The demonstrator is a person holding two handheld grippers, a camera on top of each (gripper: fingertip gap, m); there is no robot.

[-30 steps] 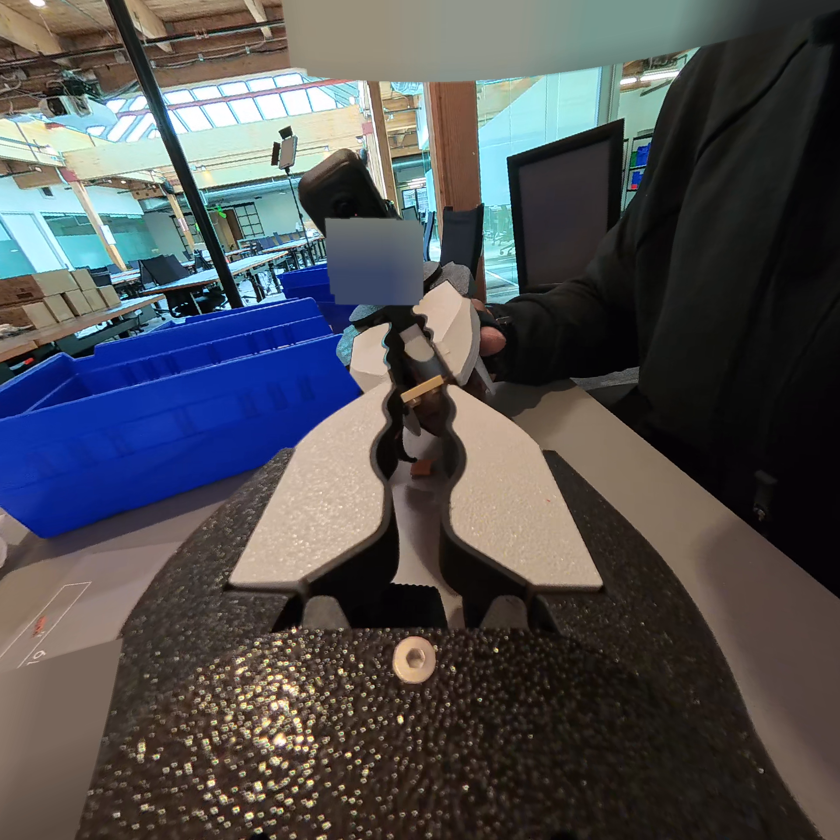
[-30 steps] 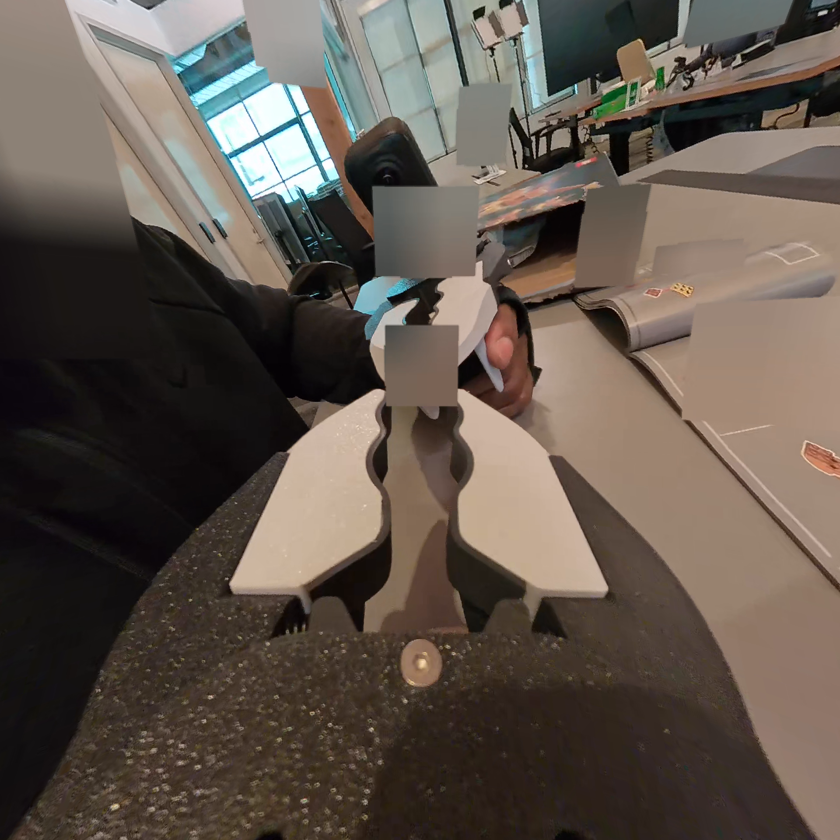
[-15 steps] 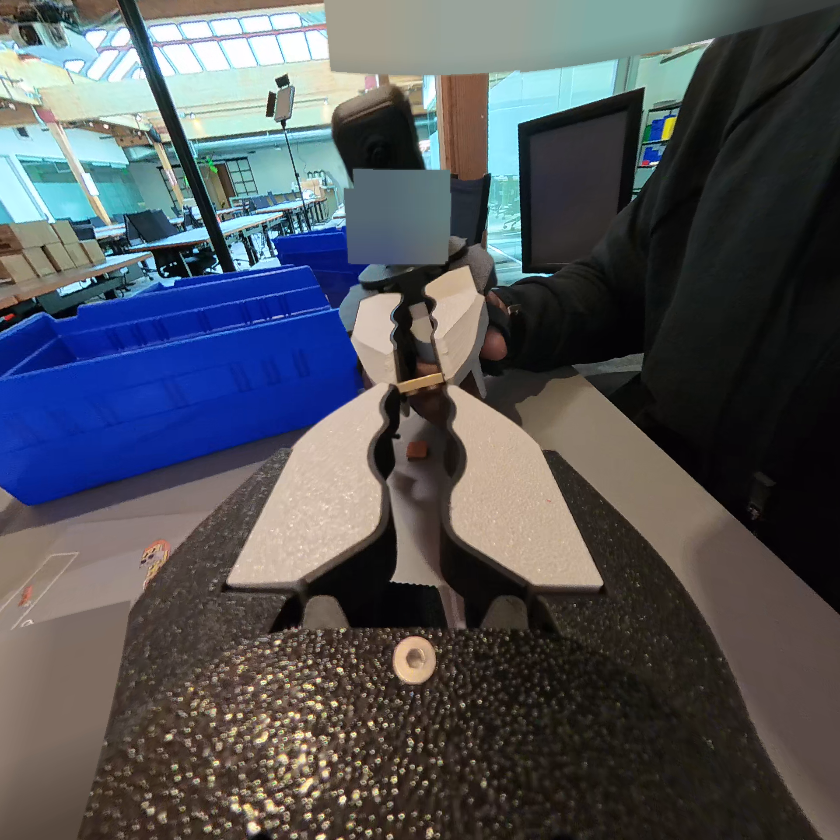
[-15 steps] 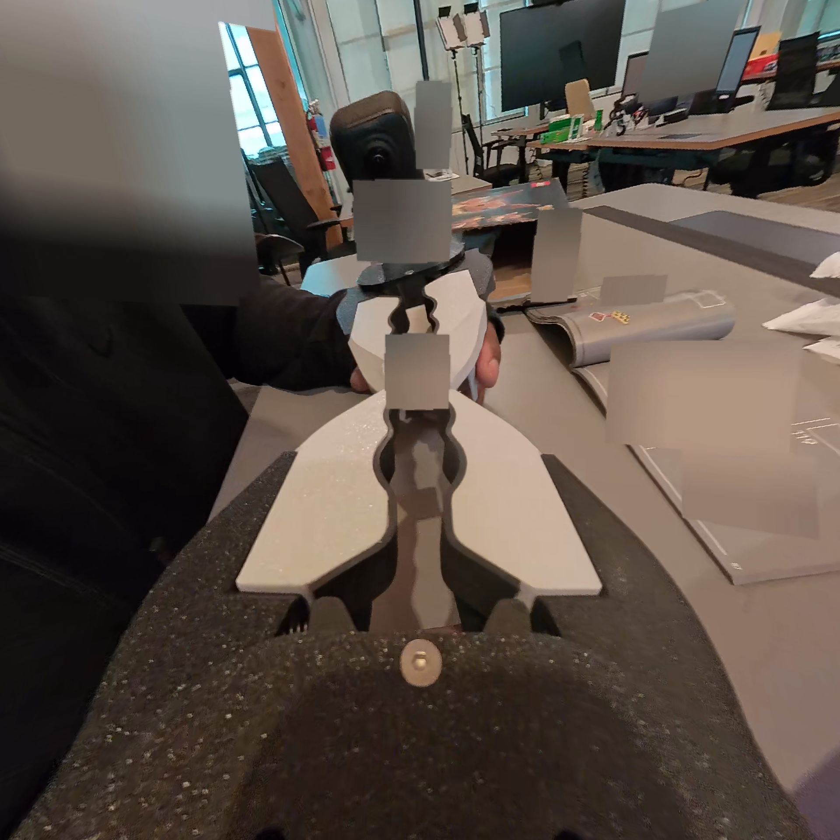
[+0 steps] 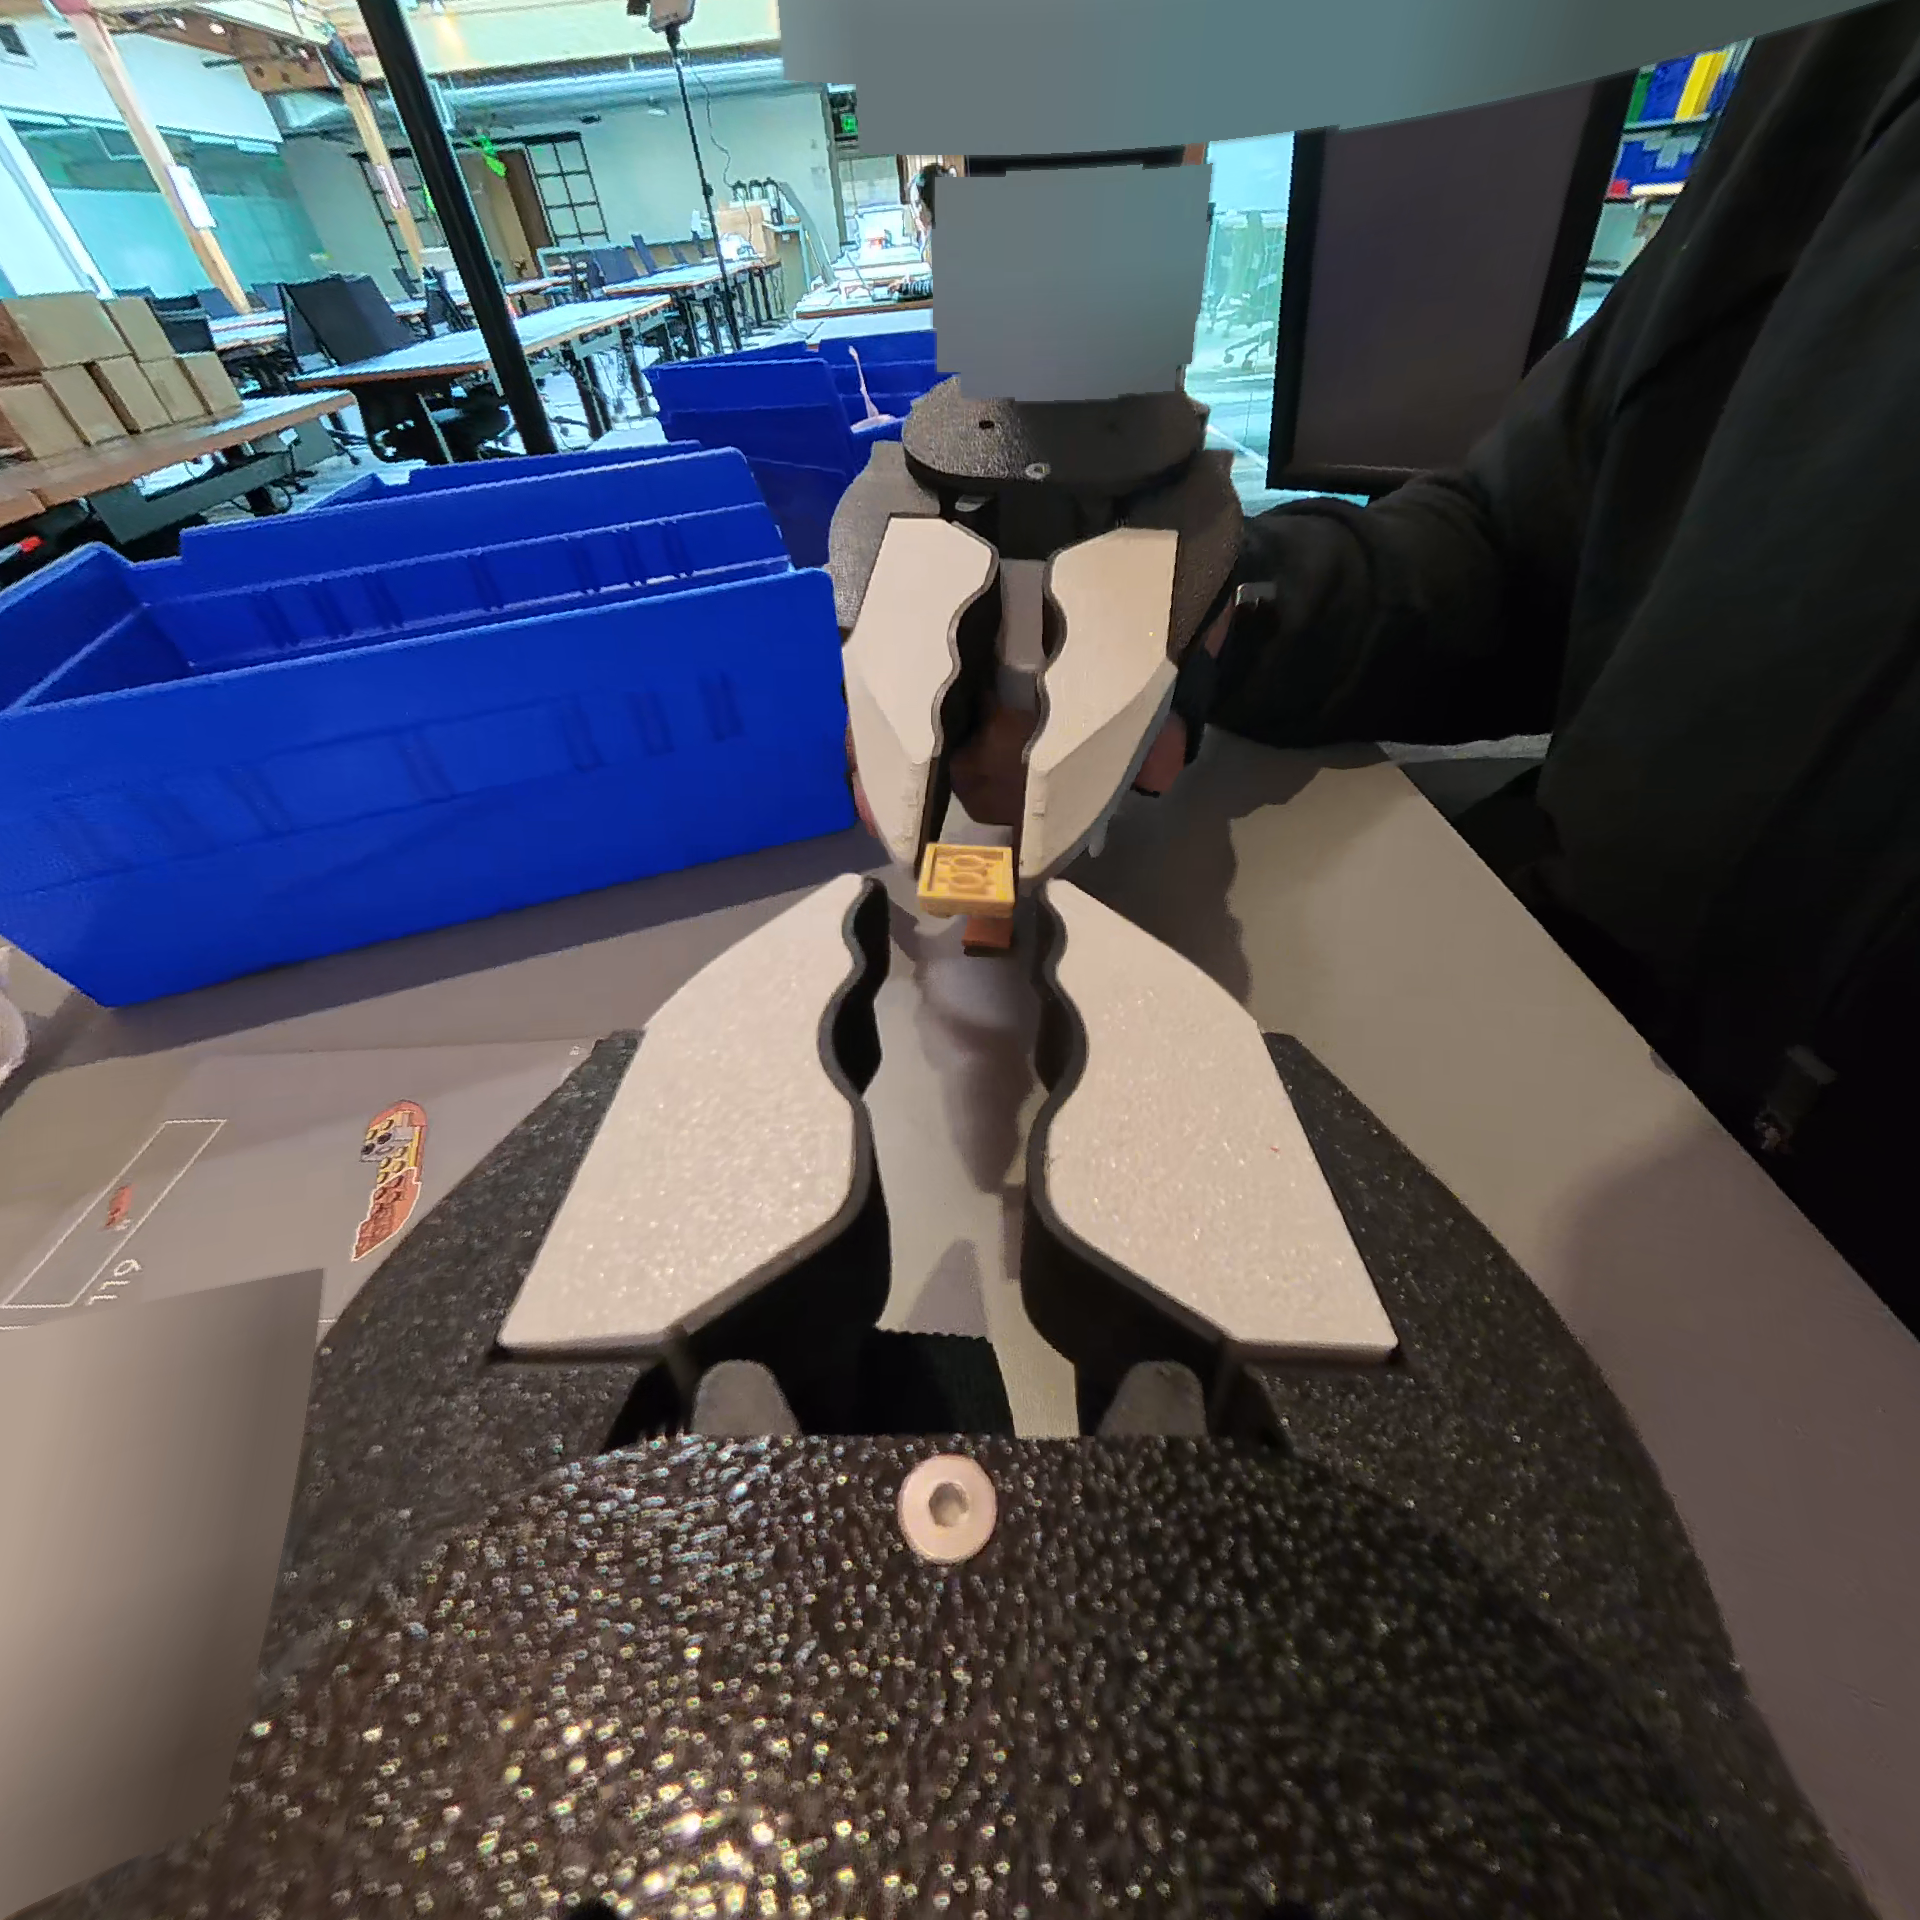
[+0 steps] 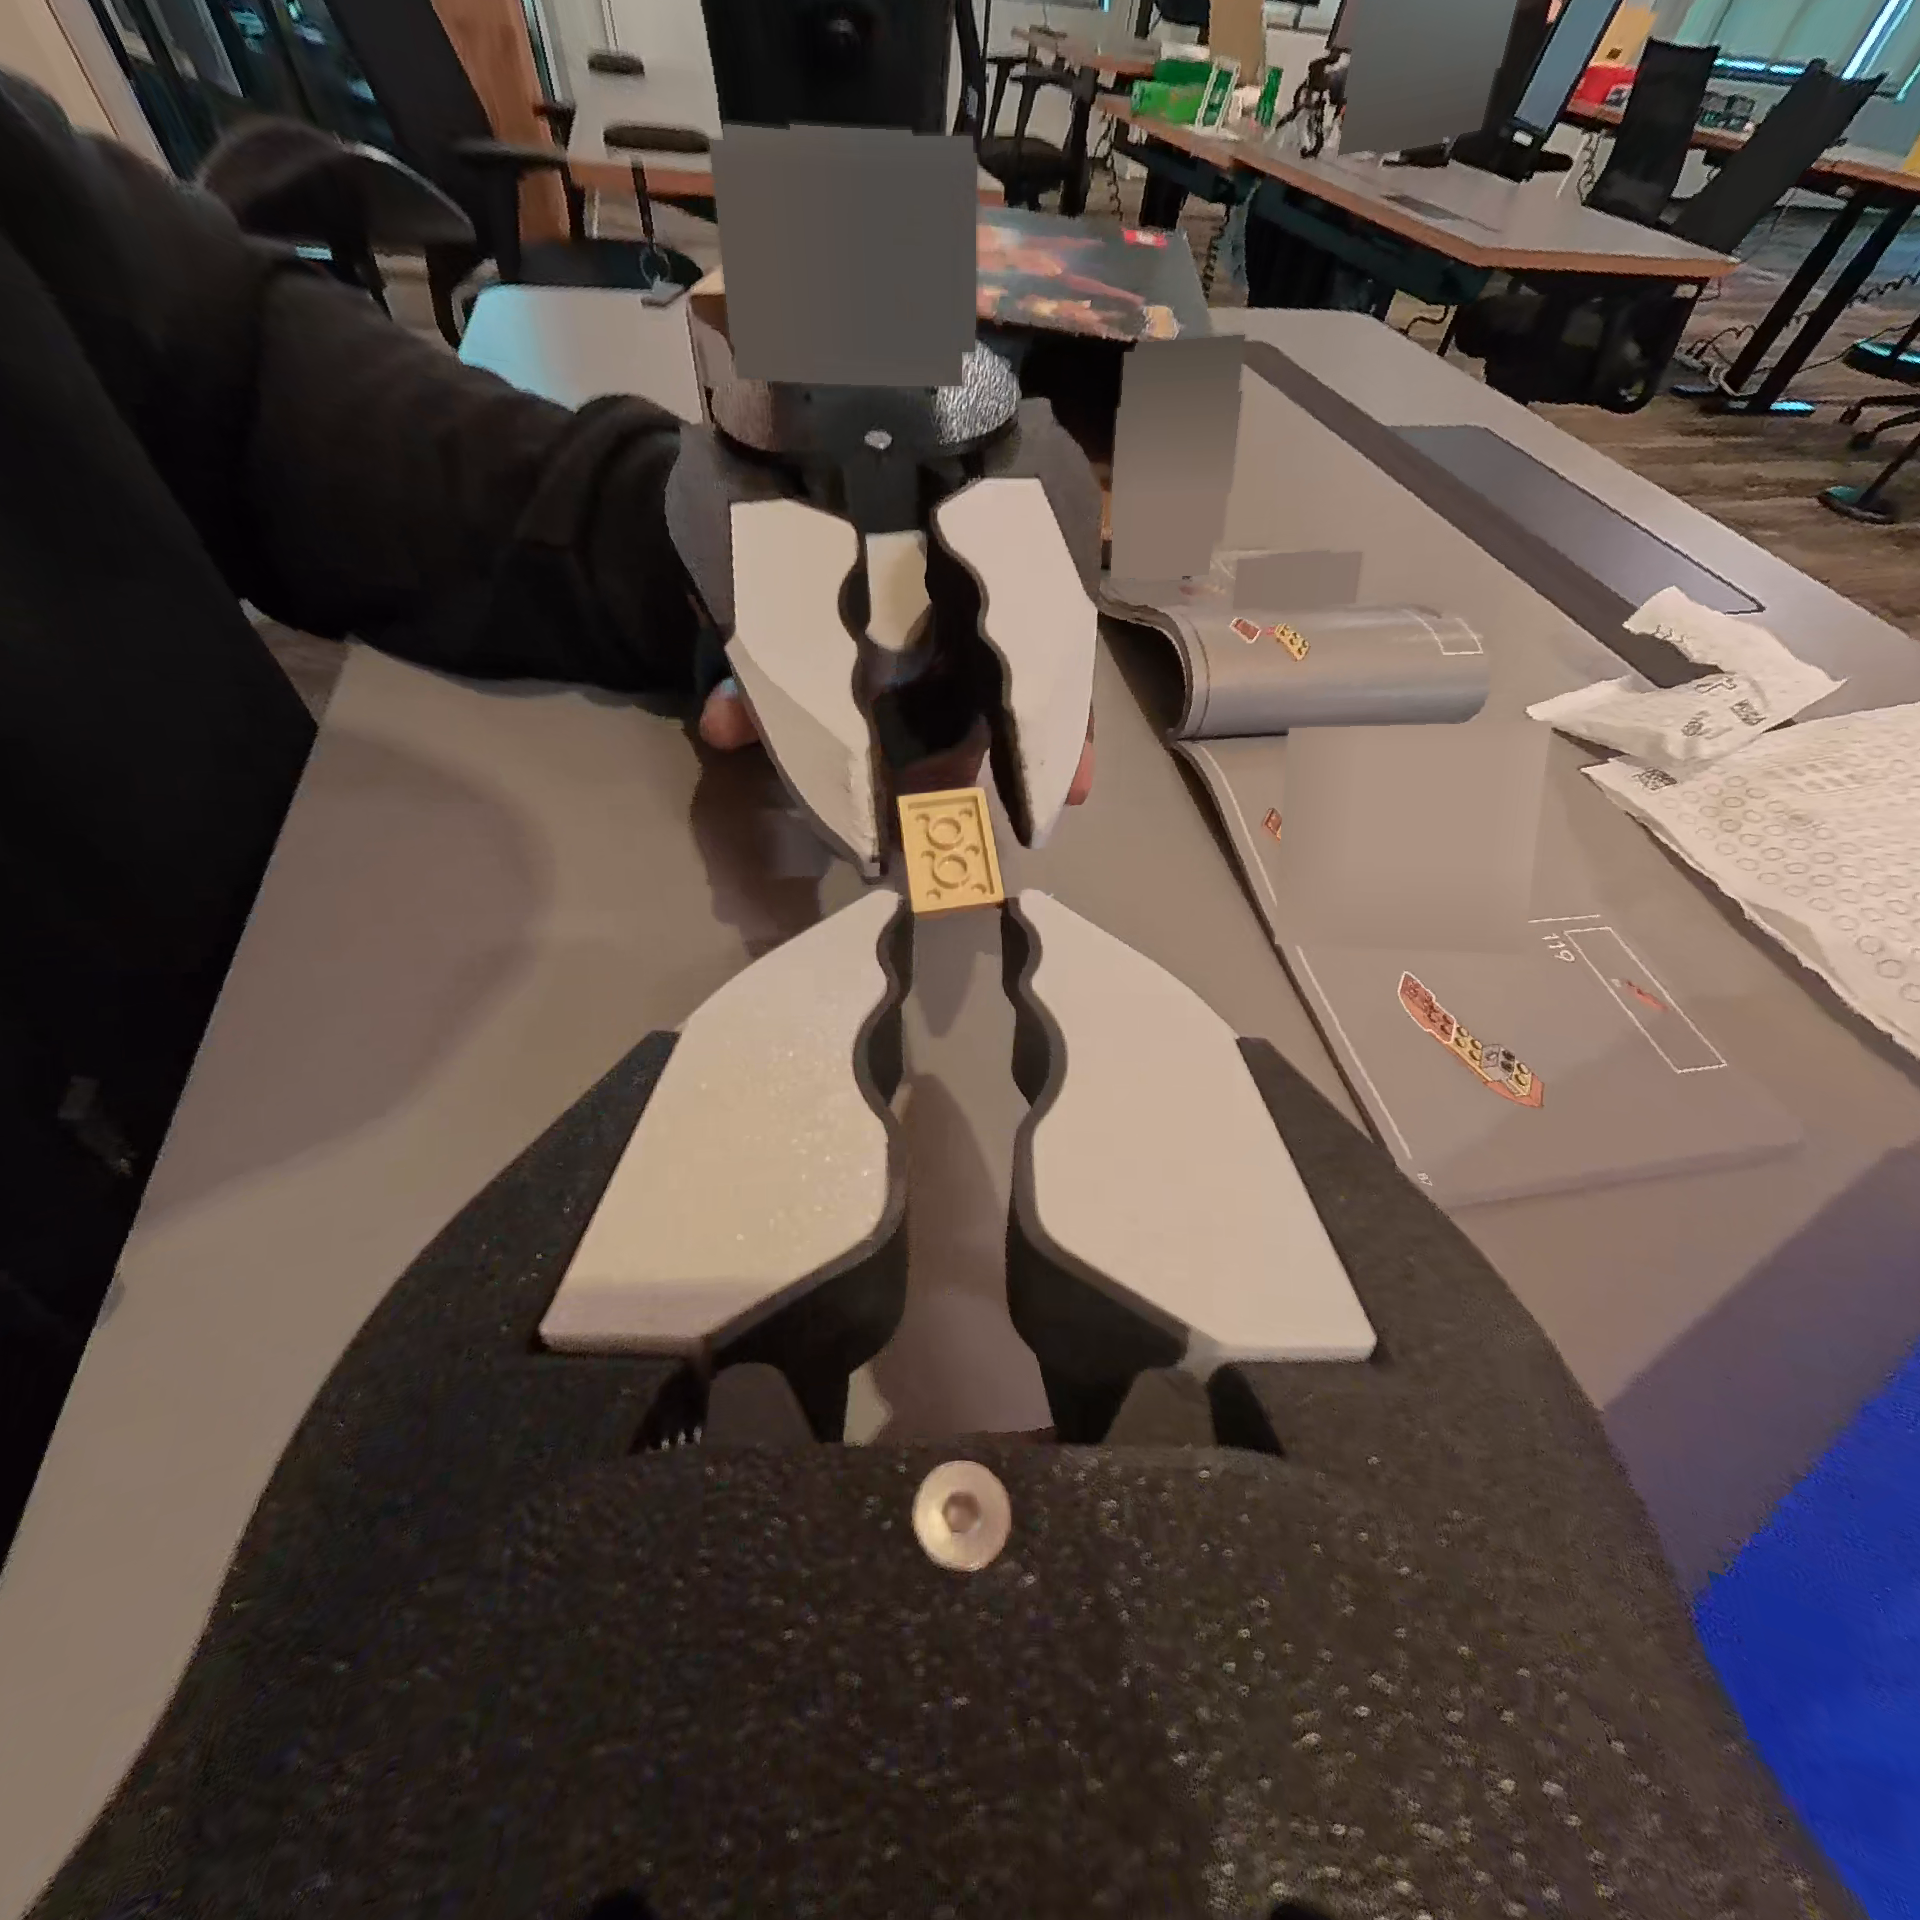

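The two claws met tip to tip above the bench, a plate between them; a bin stood left, a booklet probably opposite.

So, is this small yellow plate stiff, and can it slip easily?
The yellow plate looks like hard moulded plastic, thin and flat, so it is probably stiff and very light. Its smooth, narrow edges give the right tongs little to press on, so it may twist or slip if nudged.

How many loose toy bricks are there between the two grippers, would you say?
2. A tan plate sits between the fingers of the right gripper; a small brown piece shows just under it in the left wrist view. Others may be hidden.
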